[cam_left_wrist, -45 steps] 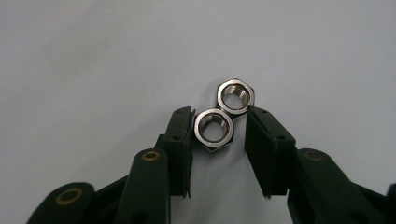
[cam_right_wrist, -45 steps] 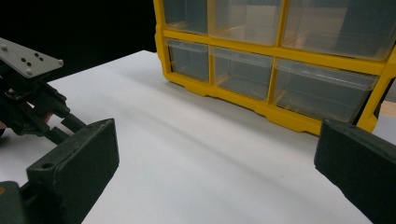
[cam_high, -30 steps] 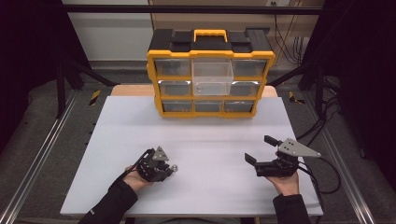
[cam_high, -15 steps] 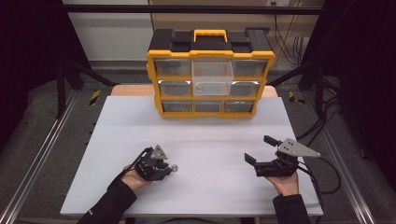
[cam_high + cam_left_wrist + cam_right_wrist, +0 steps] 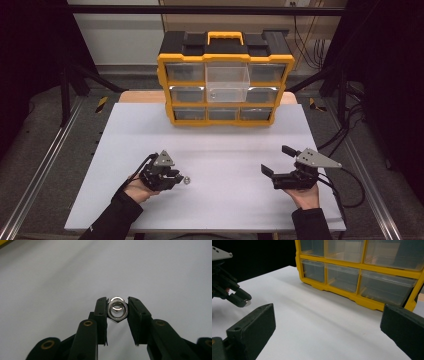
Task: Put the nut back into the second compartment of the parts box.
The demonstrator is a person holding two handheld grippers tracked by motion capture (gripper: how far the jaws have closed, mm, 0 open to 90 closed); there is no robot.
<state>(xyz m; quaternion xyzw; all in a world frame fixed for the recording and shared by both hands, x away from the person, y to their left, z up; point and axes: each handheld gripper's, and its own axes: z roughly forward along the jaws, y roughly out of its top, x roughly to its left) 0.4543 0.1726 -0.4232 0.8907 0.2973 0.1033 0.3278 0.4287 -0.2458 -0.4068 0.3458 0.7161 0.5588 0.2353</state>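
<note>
Left gripper [image 5: 117, 312] is pinching a small steel hex nut [image 5: 117, 310] between its two pads, as I see at the centre of the left gripper view. From the high view, I find it in the lower left of the frame, the nut [image 5: 187, 180] at its tip over the white table [image 5: 215, 140]. Right gripper [image 5: 276, 160], lower right, has its jaws spread wide with nothing between them. At the upper centre stands the yellow drawer organizer [image 5: 225, 80], one clear drawer [image 5: 227, 80] pulled out.
</note>
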